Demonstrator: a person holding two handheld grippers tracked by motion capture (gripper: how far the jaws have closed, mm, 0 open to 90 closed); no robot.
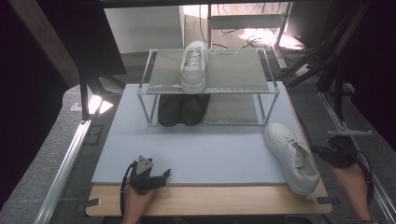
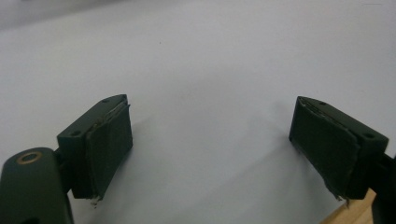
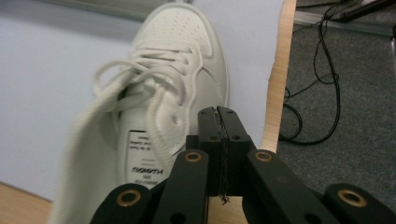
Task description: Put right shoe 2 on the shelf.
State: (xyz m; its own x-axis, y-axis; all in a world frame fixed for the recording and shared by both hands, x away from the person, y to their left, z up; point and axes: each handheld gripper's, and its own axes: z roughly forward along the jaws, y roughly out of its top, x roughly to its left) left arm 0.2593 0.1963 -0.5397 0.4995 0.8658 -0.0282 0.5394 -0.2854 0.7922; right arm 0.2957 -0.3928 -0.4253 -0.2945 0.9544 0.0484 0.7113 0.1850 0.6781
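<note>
A white sneaker [image 1: 292, 156] lies on the pale mat [image 1: 210, 149] at the right front, toe pointing away; its laces and insole label are close up in the right gripper view [image 3: 159, 107]. My right gripper [image 3: 223, 114] is shut with nothing between its jaws, just to the right of the sneaker's opening, and sits beside the shoe's heel end [image 1: 329, 154]. A second white sneaker [image 1: 194, 65] stands on the rack's top shelf. My left gripper [image 2: 210, 140] is open over bare mat, near the mat's front left edge [image 1: 156, 176].
The wire shoe rack [image 1: 208, 88] stands at the back of the mat, with a pair of black shoes [image 1: 182, 109] on its lower shelf. The wooden table edge [image 1: 210, 200] runs along the front. Cables [image 3: 322, 93] lie on the grey floor to the right.
</note>
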